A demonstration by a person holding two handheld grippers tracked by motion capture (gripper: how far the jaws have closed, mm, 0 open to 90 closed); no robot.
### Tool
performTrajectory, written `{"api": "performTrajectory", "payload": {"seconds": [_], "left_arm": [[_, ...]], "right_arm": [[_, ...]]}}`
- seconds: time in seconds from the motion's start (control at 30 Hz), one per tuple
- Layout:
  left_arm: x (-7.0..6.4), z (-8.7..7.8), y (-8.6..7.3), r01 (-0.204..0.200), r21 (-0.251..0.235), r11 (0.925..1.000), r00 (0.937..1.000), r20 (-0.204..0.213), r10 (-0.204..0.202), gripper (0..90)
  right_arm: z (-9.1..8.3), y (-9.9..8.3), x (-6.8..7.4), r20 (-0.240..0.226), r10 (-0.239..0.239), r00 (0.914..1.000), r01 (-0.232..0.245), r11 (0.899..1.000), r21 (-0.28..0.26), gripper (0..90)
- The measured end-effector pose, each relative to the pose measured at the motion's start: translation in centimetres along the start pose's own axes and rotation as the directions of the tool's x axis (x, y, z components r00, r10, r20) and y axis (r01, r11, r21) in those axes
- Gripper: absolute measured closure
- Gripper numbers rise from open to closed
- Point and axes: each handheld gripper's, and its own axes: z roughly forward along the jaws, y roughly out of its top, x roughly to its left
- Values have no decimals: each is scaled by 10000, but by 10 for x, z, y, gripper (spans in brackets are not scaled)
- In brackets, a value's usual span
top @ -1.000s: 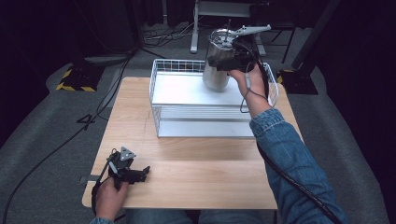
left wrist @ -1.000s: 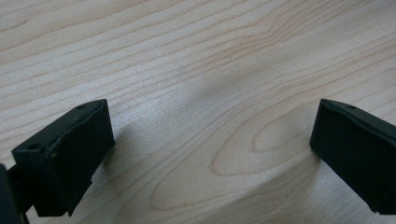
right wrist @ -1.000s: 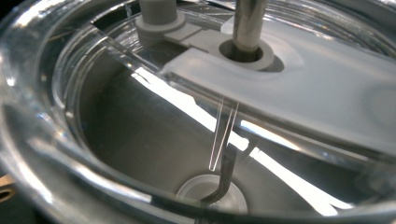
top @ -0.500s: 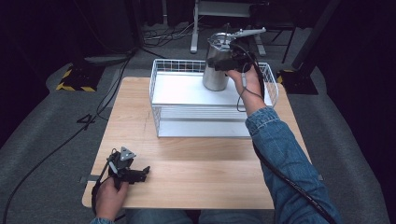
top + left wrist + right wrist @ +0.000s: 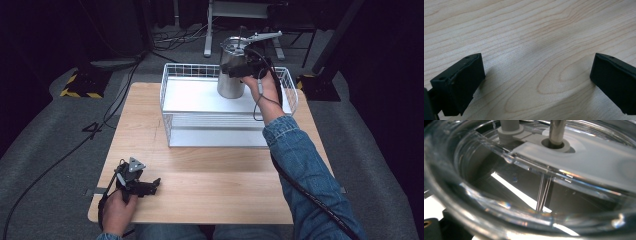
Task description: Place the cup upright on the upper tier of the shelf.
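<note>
A stainless steel canister (image 5: 230, 75) with a clear lid and a long metal handle stands upright over the white wire basket (image 5: 175, 107), at its back right. My right gripper (image 5: 241, 70) is shut on the canister's upper rim from the right side. I cannot tell whether the canister's base touches the basket floor. In the right gripper view the clear lid (image 5: 549, 182) with its white fitting and metal rod is very close to the camera. My left gripper (image 5: 151, 185) rests on the wooden table (image 5: 225, 190) at the front left, open, with bare wood between its jaws (image 5: 536, 80).
The basket takes up the back middle of the table. A person's denim sleeve (image 5: 305, 170) reaches across the right side. Cables (image 5: 75, 145) and a metal stand (image 5: 240, 15) lie on the grey floor beyond.
The canister, held by the right gripper, has moved slightly left and down toward the basket. The left gripper has stayed still.
</note>
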Motion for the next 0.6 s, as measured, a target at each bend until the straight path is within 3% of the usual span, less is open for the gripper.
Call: {"api": "performTrajectory", "payload": {"seconds": [0.6], "left_arm": [[0,0,0,0,-2,10000,10000,-2,0,0]], "right_arm": [[-1,-3,-3,-37,-19,10000,18,9997,-256,1]]}}
